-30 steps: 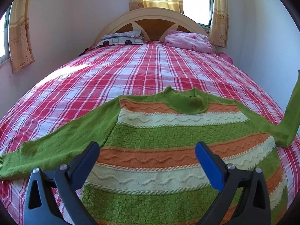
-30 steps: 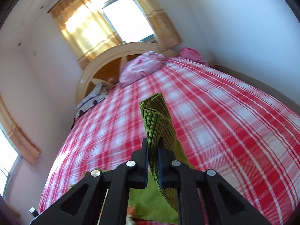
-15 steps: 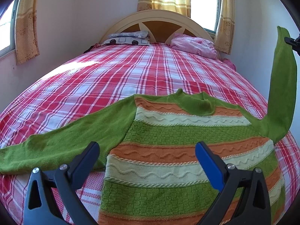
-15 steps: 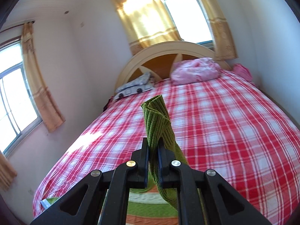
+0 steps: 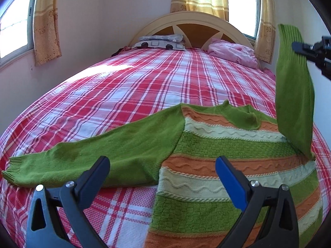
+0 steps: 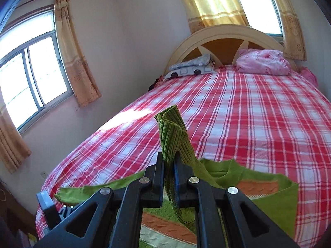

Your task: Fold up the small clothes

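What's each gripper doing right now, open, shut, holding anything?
Left gripper: open, holding nothing, hovering over the sweater.
Right gripper: shut on the sweater's sleeve cuff, sleeve lifted off the bed.

One striped sweater (image 5: 217, 165) with two green sleeves – one flat (image 5: 99, 157), one lifted (image 5: 293, 95). One bed (image 5: 144, 86) under red plaid, one arched headboard (image 5: 192, 23). Two pillows at its head – one grey-patterned (image 5: 160, 42), one pink (image 5: 231, 51). Two windows (image 6: 31, 76), four yellow curtains (image 6: 74, 62). Two grippers: left (image 5: 162, 169), right (image 6: 168, 165).
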Demonstrator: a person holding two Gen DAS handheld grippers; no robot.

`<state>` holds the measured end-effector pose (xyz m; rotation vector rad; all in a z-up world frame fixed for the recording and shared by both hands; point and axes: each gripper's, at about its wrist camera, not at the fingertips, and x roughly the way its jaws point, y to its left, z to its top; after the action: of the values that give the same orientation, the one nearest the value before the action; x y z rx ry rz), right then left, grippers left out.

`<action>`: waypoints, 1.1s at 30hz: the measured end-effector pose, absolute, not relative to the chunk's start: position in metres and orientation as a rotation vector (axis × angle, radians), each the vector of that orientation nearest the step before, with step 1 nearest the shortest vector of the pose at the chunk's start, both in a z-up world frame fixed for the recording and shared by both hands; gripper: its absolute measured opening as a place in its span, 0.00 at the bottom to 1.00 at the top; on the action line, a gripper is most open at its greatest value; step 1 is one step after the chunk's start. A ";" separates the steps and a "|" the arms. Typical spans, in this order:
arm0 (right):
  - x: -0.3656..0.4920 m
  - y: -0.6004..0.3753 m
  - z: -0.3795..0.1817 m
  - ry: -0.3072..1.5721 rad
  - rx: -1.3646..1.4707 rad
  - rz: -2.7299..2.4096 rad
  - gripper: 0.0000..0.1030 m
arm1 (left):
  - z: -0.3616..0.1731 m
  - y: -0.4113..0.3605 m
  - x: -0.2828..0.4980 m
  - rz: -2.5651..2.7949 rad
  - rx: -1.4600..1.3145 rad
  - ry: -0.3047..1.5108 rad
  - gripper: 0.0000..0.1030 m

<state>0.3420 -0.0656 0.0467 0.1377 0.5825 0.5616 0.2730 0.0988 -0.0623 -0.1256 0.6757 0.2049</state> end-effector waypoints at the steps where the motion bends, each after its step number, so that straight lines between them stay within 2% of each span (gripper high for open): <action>1: 0.347 -0.058 0.029 0.614 0.141 0.566 0.07 | -0.062 0.102 0.272 0.221 -0.123 0.676 1.00; 7: 0.351 -0.026 -0.062 0.770 0.116 0.628 0.08 | -0.064 0.117 0.266 0.282 -0.127 0.688 1.00; 9: 0.348 -0.026 -0.076 0.800 0.078 0.636 0.16 | -0.065 0.116 0.267 0.271 -0.124 0.699 1.00; 11: 0.341 -0.032 -0.082 0.826 0.040 0.640 0.64 | -0.065 0.113 0.268 0.236 -0.130 0.706 1.00; 12: 0.337 -0.043 -0.081 0.826 0.042 0.647 0.68 | -0.064 0.112 0.270 0.223 -0.134 0.714 1.00; 18: 0.322 -0.120 -0.066 0.771 0.074 0.561 0.68 | -0.066 0.089 0.283 0.134 -0.151 0.754 0.97; 24: 0.306 -0.195 -0.070 0.687 0.118 0.414 0.68 | -0.085 0.072 0.305 0.080 -0.205 0.860 0.73; 26: 0.302 -0.214 -0.075 0.668 0.159 0.391 0.68 | -0.094 0.066 0.314 0.073 -0.199 0.888 0.60; 28: 0.300 -0.231 -0.084 0.665 0.222 0.379 0.68 | -0.101 0.061 0.320 0.064 -0.207 0.912 0.54; 33: 0.299 -0.254 -0.086 0.645 0.335 0.371 0.69 | -0.114 0.048 0.329 0.047 -0.202 0.929 0.52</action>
<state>0.2987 -0.2544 -0.0862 0.3354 0.6446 0.3707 0.3289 0.0483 -0.1138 -0.2021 0.9294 0.0472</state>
